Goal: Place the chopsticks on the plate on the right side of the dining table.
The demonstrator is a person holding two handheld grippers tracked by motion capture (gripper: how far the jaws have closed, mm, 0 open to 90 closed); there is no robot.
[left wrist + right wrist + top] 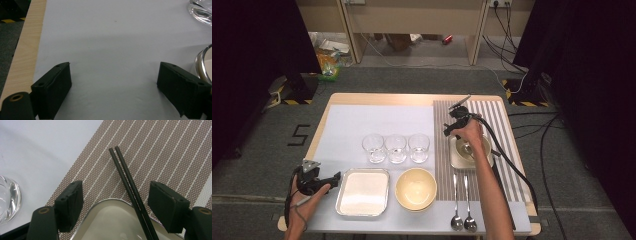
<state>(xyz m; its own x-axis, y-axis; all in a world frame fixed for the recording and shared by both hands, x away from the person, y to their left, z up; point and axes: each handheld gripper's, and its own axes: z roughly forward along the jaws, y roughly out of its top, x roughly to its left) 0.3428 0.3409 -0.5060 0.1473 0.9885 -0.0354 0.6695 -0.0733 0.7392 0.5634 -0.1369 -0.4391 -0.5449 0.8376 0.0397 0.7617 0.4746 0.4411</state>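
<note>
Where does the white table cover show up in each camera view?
High view: the white table cover spans the table's left and middle.
Left gripper view: nearly everywhere, right of the wooden table edge.
Right gripper view: upper left, bordering the striped placemat.
Shared landmark: clear glasses standing on it.

The high view sits above the person's side, looking forward and down on the whole table [324,117], floor and cables beyond. The left gripper view rides low and close over the white mat [112,50], facing across it toward the table's wooden edge. The right gripper view looks steeply down, very near the striped placemat [162,152]. All three views share the white mat.
</note>
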